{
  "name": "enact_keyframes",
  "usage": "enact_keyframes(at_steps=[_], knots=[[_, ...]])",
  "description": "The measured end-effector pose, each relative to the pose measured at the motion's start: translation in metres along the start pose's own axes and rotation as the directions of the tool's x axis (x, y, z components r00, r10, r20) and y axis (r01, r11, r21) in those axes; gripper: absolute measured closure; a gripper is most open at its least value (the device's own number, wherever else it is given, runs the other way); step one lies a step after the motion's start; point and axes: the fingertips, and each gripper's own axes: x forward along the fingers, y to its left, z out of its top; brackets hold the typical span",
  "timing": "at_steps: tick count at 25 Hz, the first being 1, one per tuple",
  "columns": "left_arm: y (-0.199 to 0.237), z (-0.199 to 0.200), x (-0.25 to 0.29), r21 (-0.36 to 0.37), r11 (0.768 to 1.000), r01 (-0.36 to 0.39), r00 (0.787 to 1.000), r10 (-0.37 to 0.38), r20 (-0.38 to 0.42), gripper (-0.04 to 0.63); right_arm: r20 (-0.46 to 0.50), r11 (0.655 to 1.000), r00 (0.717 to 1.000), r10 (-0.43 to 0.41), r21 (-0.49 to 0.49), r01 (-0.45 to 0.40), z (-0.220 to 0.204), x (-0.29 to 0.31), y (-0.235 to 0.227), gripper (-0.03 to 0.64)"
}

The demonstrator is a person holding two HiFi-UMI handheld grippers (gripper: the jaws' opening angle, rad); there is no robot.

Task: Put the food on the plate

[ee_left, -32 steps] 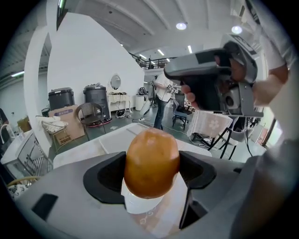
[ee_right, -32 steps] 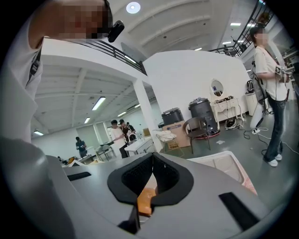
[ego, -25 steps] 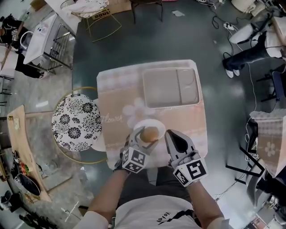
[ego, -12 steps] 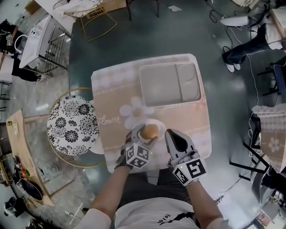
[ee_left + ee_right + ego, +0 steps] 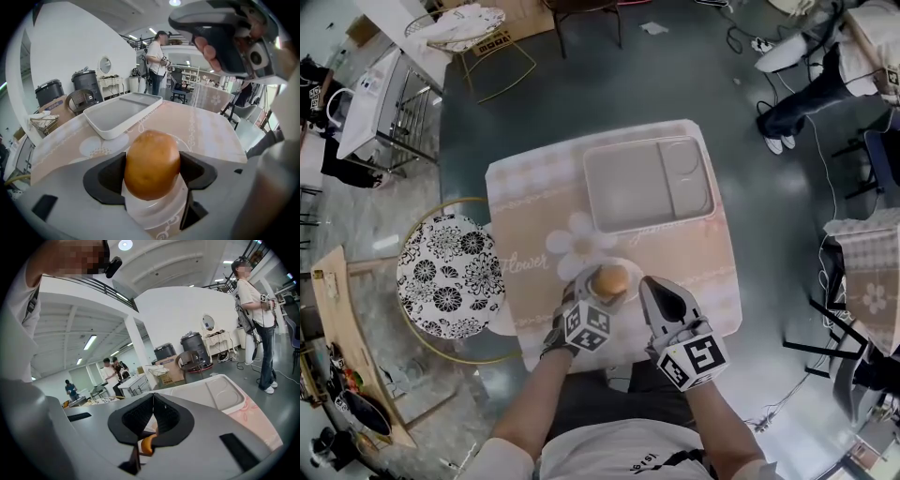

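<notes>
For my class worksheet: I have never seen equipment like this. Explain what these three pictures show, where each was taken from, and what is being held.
There is no robot here: a person holds a two-jaw gripper in each hand. The head view comes from a camera on the person's head, looking down; the other two come from cameras riding on each gripper. On the table lie a grey divided tray and a small white plate. The left gripper is closed on a round brown piece of food over the plate. The right gripper is shut and empty, beside the plate.
</notes>
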Motion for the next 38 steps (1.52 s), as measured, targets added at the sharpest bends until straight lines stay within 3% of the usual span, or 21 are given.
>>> enact_keyframes(at_steps=[12,19,26,31,38], knots=[[-0.004,0.018,-0.02,-0.04,0.998,0.053,0.998,-0.051,0.045,0.247,0.001,1.0,1.0,0.02,0.012,-0.02,0.01,-0.006,0.009,0.601],[-0.007,0.053,-0.068,-0.096,0.993,0.065,0.991,-0.053,0.125,0.254,0.009,1.0,1.0,0.011,0.016,-0.011,0.031,-0.021,0.018,0.6],[-0.013,0.11,-0.132,-0.141,0.986,0.087,0.969,-0.051,0.242,0.377,0.025,1.0,1.0,0.014,0.001,-0.014,0.056,-0.034,0.039,0.6],[-0.019,0.14,-0.177,-0.178,0.979,0.096,0.94,-0.031,0.34,0.549,0.038,1.0,0.999,0.018,-0.001,-0.018,0.077,-0.047,0.054,0.6],[-0.032,0.176,-0.238,-0.233,0.964,0.125,0.898,-0.01,0.441,0.589,0.072,0.999,0.997,0.024,-0.032,-0.022,0.1,-0.065,0.076,0.601]])
